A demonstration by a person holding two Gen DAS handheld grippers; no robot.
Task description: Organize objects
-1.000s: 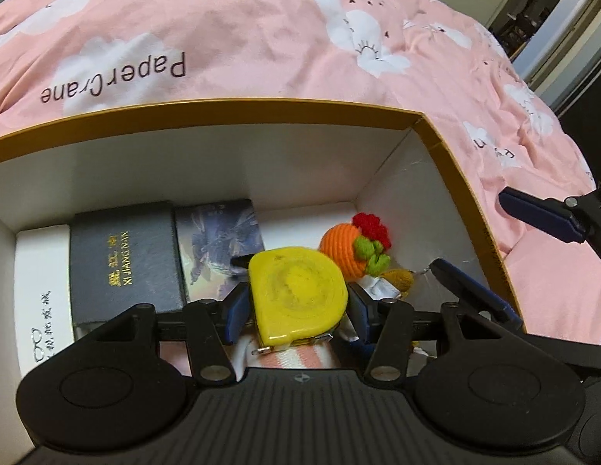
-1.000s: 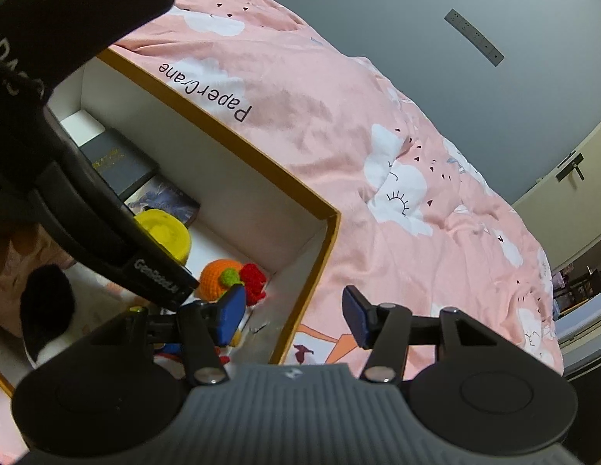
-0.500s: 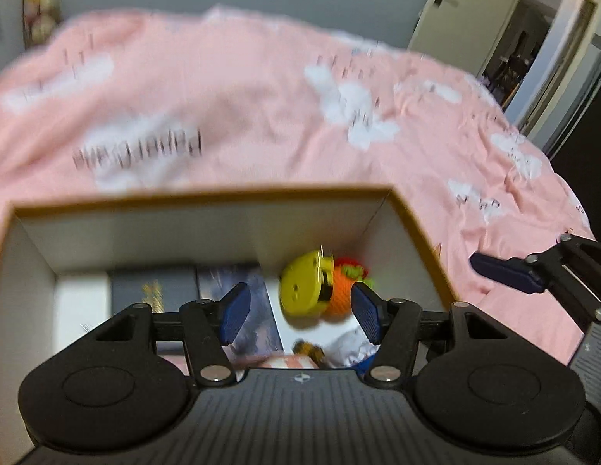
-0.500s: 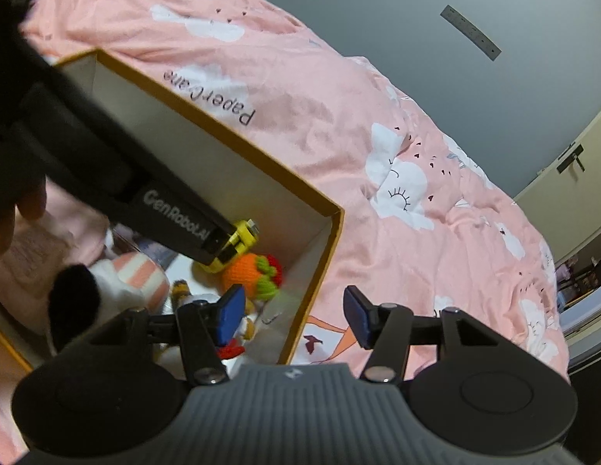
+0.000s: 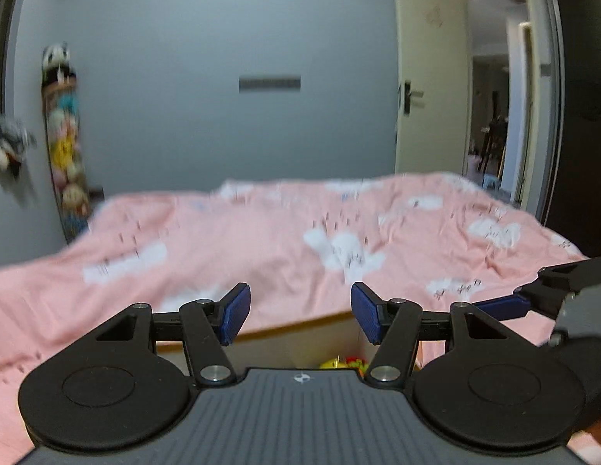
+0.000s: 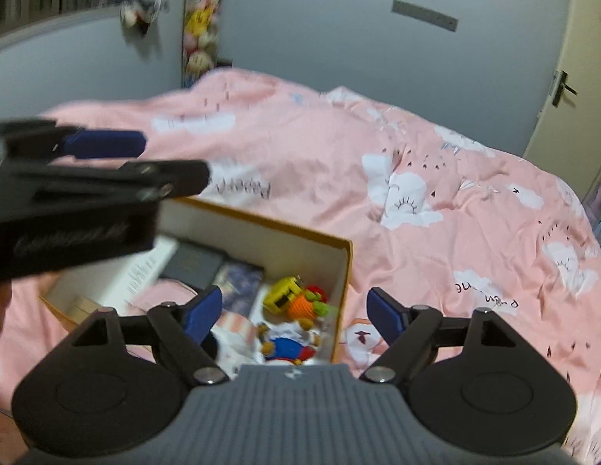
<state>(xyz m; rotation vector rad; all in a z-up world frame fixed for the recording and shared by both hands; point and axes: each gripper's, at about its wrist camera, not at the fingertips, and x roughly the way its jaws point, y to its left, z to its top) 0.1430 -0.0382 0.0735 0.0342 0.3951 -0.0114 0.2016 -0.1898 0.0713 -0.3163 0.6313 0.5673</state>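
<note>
The box [image 6: 345, 271], an open carton with a tan rim and white inner walls, sits on the bed [image 6: 436, 162], whose pink cover carries white clouds, and serves as the landmark here. Inside the box, at its right end by the right wall, the yellow tape measure [image 6: 281, 295] lies touching the orange knitted toy [image 6: 305, 307], with a small figure in blue [image 6: 288, 345] just in front of them. Toward the box's left, a dark book [image 6: 195, 265] and a printed card [image 6: 240, 285] lie side by side against the back wall, with a white box [image 6: 139, 275] further left. The right hand-held gripper [image 6: 294, 316] hangs above the box's near right corner; its jaws are opening and nothing is between them. The left hand-held gripper [image 5: 300, 314] hangs over the box's near side with its blue pads [image 5: 234, 312] well apart and empty; in the right wrist view it appears blurred above the box's left half [image 6: 102, 143]. From the left wrist view only the far rim of the box [image 5: 300, 323] and a sliver of the tape measure [image 5: 333, 364] show below the fingers. Beyond the box, past the bed, stand a grey wall [image 5: 223, 77] and a door [image 5: 428, 89], with a column of plush toys [image 5: 64, 143] at the wall's left.
</note>
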